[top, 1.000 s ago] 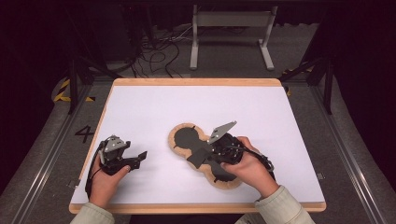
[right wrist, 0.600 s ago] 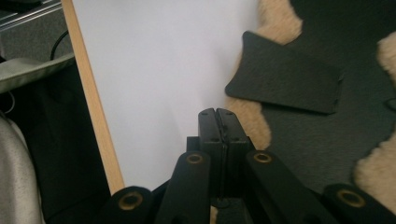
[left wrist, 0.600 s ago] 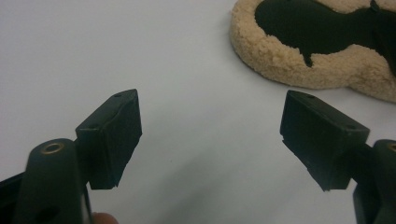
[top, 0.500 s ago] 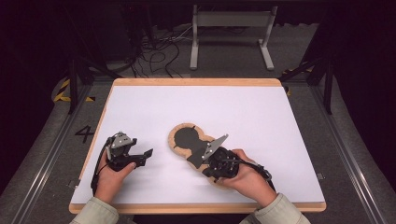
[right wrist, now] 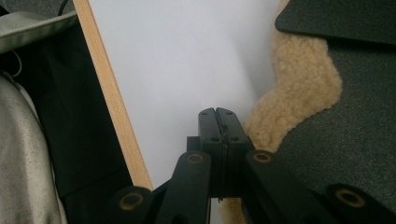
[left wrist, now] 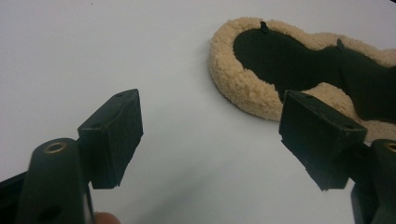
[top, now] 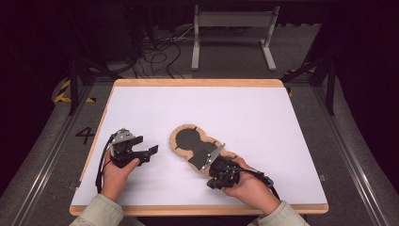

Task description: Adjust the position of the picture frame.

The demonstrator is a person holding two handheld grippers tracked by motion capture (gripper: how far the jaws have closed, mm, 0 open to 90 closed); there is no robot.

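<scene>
Two claws and one fleece-edged item were on the white desk [top: 263,117].

High view: a tan fleece insole [top: 184,140] with a dark upper face lay flat near the middle of the desk, toward the person's edge. Its rounded end pointed away from the person; its near end ran under the right claw [top: 215,181]. The right hand [top: 249,186] held that claw low over the near part of the insole, the grey plate lying over the dark face. The left claw [top: 149,153] sat in the left hand [top: 115,169], well left of the insole, its jaws pointing toward it and standing apart with nothing between them.

Left claw view: both black jaws stood wide open over bare white desk, holding and touching nothing. The insole [left wrist: 261,88] lay beyond the jaw on the picture's right, its curly tan rim wrapped around the dark face.

Right claw view: the two jaws were pressed flat together, fully closed, with nothing gripped. The closed tips lay just beside the fleece rim [right wrist: 299,88]; whether they touched it could not be told. The desk's wooden edge [right wrist: 109,98] and a pale sleeve [right wrist: 23,154] showed at the left.
</scene>
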